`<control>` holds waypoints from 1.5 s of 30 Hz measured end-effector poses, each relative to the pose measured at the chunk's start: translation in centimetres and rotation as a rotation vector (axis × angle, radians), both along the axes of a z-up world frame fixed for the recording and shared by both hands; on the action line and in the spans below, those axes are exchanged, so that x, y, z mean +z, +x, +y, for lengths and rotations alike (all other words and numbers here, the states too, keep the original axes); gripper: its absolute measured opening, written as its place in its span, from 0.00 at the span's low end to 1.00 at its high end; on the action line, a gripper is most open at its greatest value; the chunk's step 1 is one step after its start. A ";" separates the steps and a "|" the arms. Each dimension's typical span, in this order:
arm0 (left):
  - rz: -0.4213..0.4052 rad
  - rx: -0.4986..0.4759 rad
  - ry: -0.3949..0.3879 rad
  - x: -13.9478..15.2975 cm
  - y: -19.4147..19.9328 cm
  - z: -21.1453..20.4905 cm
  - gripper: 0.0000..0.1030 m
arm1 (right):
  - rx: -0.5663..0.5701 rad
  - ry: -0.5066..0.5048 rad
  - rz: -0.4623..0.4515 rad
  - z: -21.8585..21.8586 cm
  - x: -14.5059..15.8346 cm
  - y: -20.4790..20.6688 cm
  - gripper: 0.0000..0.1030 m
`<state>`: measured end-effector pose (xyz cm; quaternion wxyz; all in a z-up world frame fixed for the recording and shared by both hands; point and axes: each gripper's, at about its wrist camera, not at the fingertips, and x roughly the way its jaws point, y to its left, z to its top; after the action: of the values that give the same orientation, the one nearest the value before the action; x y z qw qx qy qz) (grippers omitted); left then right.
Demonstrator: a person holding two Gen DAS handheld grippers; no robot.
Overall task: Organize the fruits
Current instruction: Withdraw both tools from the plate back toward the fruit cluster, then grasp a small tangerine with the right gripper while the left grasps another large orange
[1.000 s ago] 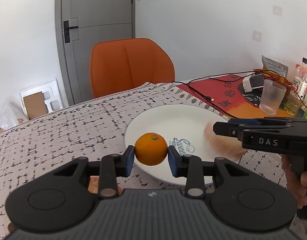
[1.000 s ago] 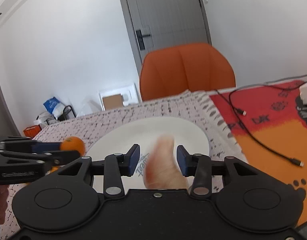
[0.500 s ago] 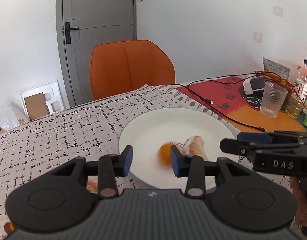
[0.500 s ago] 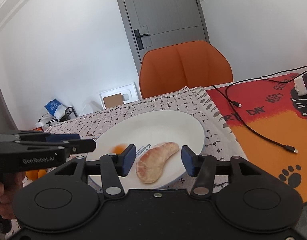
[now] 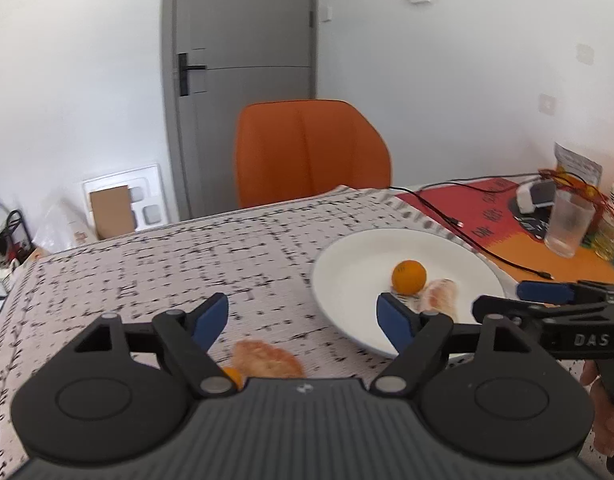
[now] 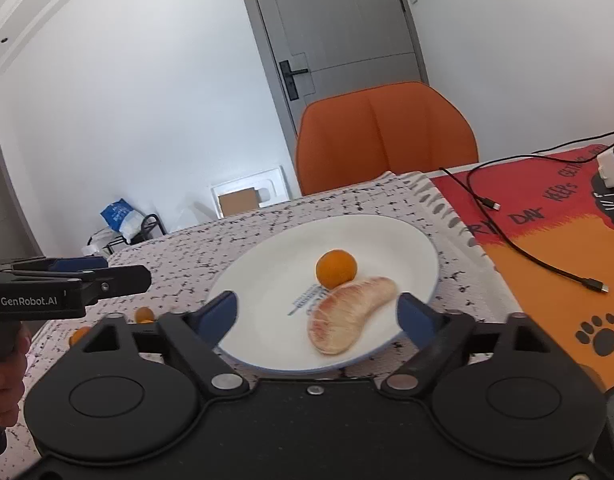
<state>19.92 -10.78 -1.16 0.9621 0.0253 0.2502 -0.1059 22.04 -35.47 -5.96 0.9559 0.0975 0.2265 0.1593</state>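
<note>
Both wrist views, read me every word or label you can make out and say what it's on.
"DAS": side of the right tool.
"GenRobot.AI": side of the left tool.
"DAY", "KEEPS": red and orange mat; its other lettering is cut off.
Blue print on the plate: too small to read.

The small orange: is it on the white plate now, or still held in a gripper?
On the plate. The small orange sits on the white plate, touching the pomelo segment; no gripper pads touch it.
</note>
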 end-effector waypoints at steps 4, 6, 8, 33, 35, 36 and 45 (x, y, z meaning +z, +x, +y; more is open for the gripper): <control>0.002 0.044 -0.017 0.2 -0.6 1.6 0.80 | 0.020 0.005 -0.009 0.9 0.4 -0.3 0.99; 0.001 0.074 -0.025 0.3 -0.9 2.4 0.83 | 0.030 0.000 -0.007 1.4 0.5 -0.4 1.00; -0.003 0.094 -0.036 0.4 -1.2 3.3 0.86 | 0.038 -0.001 -0.003 1.9 0.5 -0.5 1.00; 0.009 0.233 -0.071 -0.4 -3.6 11.1 0.95 | 0.197 -0.015 0.007 8.0 0.2 -0.5 1.00; 0.016 0.236 -0.076 -0.7 -3.7 11.5 0.95 | 0.211 -0.020 0.006 8.5 0.2 -0.6 1.00; 0.017 0.239 -0.078 -0.9 -3.8 11.7 0.94 | 0.221 -0.021 0.005 8.7 0.3 -0.6 1.00; 0.029 0.257 -0.128 -2.4 -3.9 13.4 0.85 | 0.261 -0.054 0.027 10.9 0.1 0.0 0.80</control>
<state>15.99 2.67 -3.54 0.9637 -0.0697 0.2577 0.0023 22.01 -24.60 -5.82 0.9262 0.0432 0.2542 0.2750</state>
